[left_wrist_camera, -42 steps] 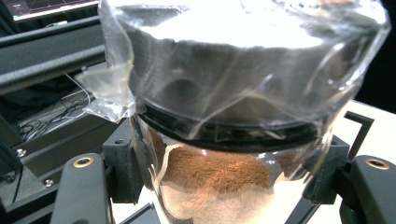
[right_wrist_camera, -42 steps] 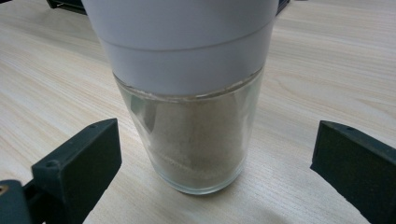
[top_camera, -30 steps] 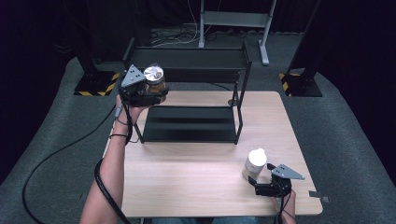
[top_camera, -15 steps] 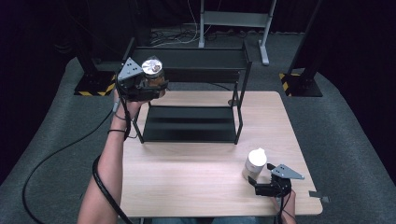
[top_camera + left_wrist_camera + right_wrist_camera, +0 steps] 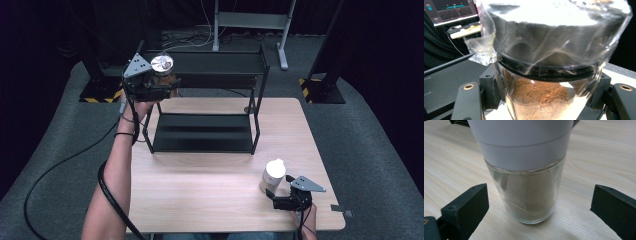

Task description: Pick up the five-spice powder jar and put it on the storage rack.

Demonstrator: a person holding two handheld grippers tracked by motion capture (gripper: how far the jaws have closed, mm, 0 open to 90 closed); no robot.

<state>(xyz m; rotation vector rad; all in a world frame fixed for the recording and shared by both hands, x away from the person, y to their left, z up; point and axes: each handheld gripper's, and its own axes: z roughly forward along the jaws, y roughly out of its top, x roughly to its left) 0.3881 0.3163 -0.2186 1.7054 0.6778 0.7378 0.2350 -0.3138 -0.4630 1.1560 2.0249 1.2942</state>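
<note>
At the far left corner of the rack (image 5: 202,117), the left gripper (image 5: 150,82) holds a jar (image 5: 162,70) up at the level of the top shelf, fingers clamped on its glass body. From the high view you get just a shiny round lid from above; the left gripper view fills in the rest, showing brown powder (image 5: 541,96) inside the jar and clear plastic wrap (image 5: 554,37) crumpled over a dark lid, with the top shelf running off to the left and a monitor (image 5: 451,10) glowing beyond it. The rack's black posts and two shelves stand across the back half of the bench (image 5: 200,195), and its left front post rises right beside the person's forearm (image 5: 117,165), with the cable (image 5: 107,192) looping down past the elbow. Moving right, open wood, then the shaker (image 5: 272,175) standing upright near the right front corner. The right gripper (image 5: 280,196) sits just behind it on the person's side. The right gripper view shows what the overhead cannot: fingers (image 5: 465,206) wide apart on either side, not touching the glass, pale powder below the white cap.
</note>
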